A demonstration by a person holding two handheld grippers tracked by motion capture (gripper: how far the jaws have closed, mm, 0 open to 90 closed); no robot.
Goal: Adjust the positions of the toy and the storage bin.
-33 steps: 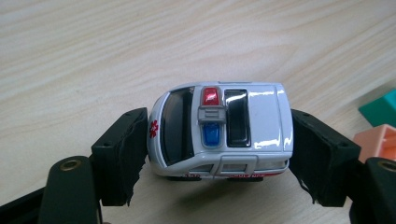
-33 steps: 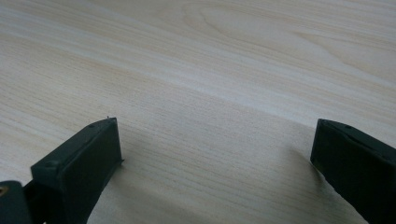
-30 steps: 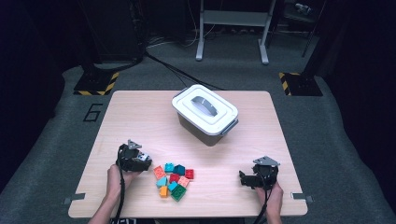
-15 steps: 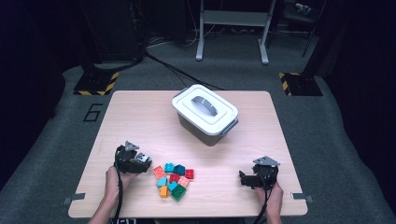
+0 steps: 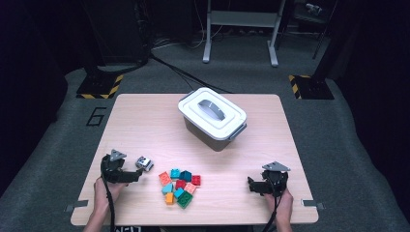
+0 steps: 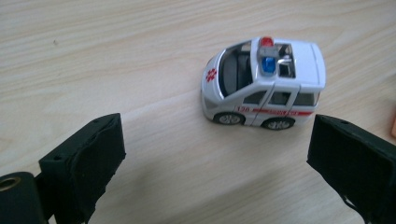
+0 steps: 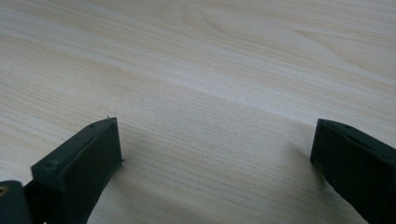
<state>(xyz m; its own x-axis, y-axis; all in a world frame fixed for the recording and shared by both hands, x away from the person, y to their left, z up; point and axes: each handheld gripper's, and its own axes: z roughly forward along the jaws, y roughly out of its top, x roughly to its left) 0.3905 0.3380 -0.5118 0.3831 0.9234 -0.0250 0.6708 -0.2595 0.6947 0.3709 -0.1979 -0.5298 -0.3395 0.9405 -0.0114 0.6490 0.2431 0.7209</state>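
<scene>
A small white toy ambulance [image 6: 264, 88] with a red stripe and roof lights stands on its wheels on the wooden table [image 5: 145, 121]. In the high view the toy ambulance [image 5: 144, 163] sits at the front left, just past the tips of my left gripper [image 5: 129, 174]. My left gripper [image 6: 215, 172] is open; its jaws have just been opening, and nothing is between them, the toy lying a little beyond the pads. My right gripper [image 5: 253, 185] rests at the front right. In its own view the right gripper [image 7: 215, 163] stands open over bare wood.
A pile of several coloured bricks [image 5: 179, 186] lies at the front middle, between the two grippers. A white lidded box [image 5: 212, 116] with a grey handle stands at the table's middle back. An orange brick edge [image 6: 393, 128] shows at the right of the left gripper view.
My left gripper has drawn back to the left, leaving the toy ambulance standing free on the table. The right gripper has stayed put.
</scene>
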